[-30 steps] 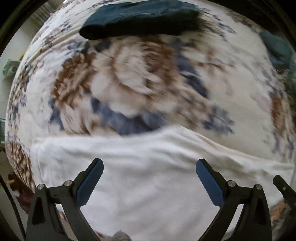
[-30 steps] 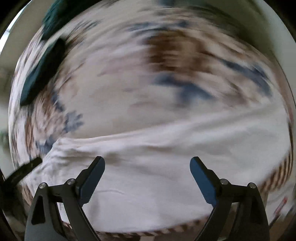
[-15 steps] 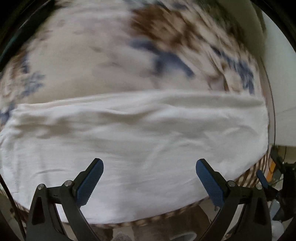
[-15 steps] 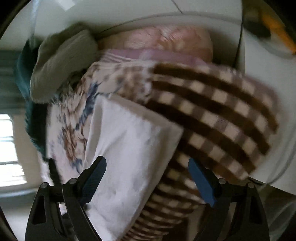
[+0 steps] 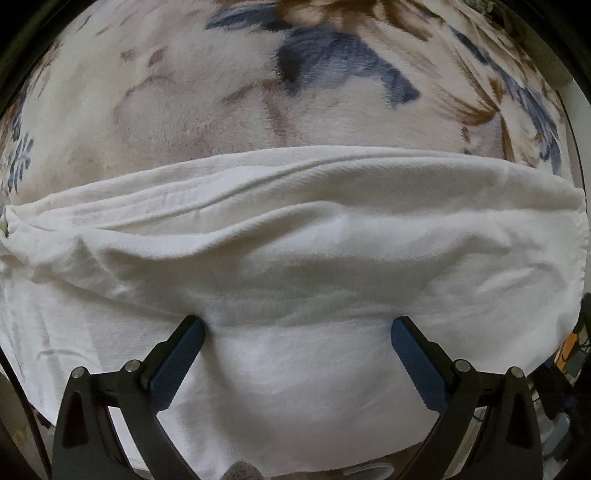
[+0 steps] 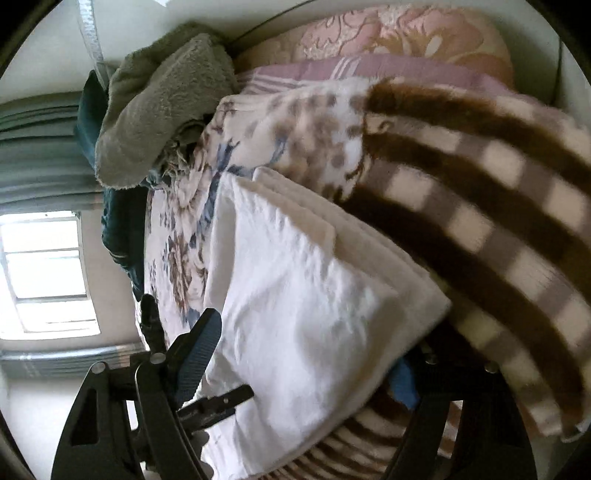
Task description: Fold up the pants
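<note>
**White pants folded on floral blanket; both grippers spread at the cloth**

Item under task: the white pants [image 5: 295, 236] lie on a floral blanket [image 5: 207, 85] printed in cream, brown and blue. In the left wrist view the garment runs as a wide band across the frame, its far edge doubled over in a soft roll with long creases along it. In the right wrist view the same pants [image 6: 295, 302] show as a stack of several layers, the layer edges stepped along the side nearest the checked blanket [image 6: 491, 221].

Left gripper [image 5: 297, 332]: fingers set wide apart, blue pads facing inward. Both fingertips press down into the white cloth, which dimples around the left tip. Nothing is pinched between the pads.

Right gripper [image 6: 306, 354]: fingers also spread, straddling the near end of the folded stack. The left pad sits against the side of the stack; the right pad is largely hidden beneath the overhanging cloth, so contact there cannot be confirmed. The stack is not clamped.

Surroundings, right wrist view: the brown-and-cream checked blanket lies touching the folded pants on their right side. A grey-green towel [image 6: 162, 103] is heaped at the far end of the bed, with a pink patterned pillow [image 6: 399, 33] beside it and dark teal cloth [image 6: 122, 229] along the far edge. A bright window [image 6: 44, 269] shows at left. The left gripper's black frame [image 6: 151, 325] appears beside the stack.
</note>
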The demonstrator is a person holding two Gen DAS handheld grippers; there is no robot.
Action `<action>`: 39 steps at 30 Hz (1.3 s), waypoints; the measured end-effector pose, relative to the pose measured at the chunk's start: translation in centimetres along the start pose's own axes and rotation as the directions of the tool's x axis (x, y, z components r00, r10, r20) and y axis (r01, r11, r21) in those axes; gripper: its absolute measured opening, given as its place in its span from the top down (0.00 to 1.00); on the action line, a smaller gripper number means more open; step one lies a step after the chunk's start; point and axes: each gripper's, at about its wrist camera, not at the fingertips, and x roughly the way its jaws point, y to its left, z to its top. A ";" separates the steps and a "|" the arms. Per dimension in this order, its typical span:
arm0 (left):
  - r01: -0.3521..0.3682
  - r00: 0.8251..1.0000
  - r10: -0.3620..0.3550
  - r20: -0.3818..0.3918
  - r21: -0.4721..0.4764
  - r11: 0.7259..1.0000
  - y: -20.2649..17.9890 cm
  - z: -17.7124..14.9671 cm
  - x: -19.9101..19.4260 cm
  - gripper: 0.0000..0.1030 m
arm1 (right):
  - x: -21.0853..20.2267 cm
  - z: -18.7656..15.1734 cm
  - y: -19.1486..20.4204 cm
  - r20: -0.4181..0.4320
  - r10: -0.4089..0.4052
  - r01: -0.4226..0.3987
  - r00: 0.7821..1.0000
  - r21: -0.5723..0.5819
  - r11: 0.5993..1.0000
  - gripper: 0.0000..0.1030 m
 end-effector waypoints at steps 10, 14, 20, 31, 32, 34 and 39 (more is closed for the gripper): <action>-0.003 1.000 0.003 -0.002 -0.039 0.999 0.1 -0.4 1.3 0.00 | 4.0 0.2 0.6 -0.062 0.092 -0.094 0.994 -0.028 0.995 0.58; 0.002 1.000 -0.003 -0.015 -0.039 0.999 0.2 1.0 1.4 0.00 | 5.5 0.8 1.6 -0.060 0.097 -0.098 0.993 -0.008 0.995 0.58; 0.023 1.000 -0.024 -0.012 -0.043 0.999 2.1 2.2 -0.4 0.00 | 4.6 -0.1 4.8 0.017 -0.015 0.016 1.000 -0.077 0.997 0.91; -0.110 0.986 0.127 0.110 -0.149 0.983 12.5 1.1 -5.1 0.00 | 3.5 -5.3 15.7 0.035 -0.058 0.065 0.998 -0.242 0.968 0.94; -0.102 0.986 0.121 0.112 -0.165 0.981 13.7 0.9 -5.3 0.00 | 3.8 -6.2 16.8 0.029 -0.058 0.063 0.998 -0.255 0.965 0.94; -0.082 0.988 0.107 0.113 -0.205 0.975 16.7 0.2 -5.9 0.00 | 4.7 -8.2 19.2 0.009 -0.046 0.047 0.999 -0.281 0.959 0.94; 0.000 0.993 0.039 0.110 -0.333 0.943 26.2 -3.4 -7.7 0.00 | 9.0 -14.9 24.4 -0.080 -0.043 0.012 0.996 -0.356 0.934 0.94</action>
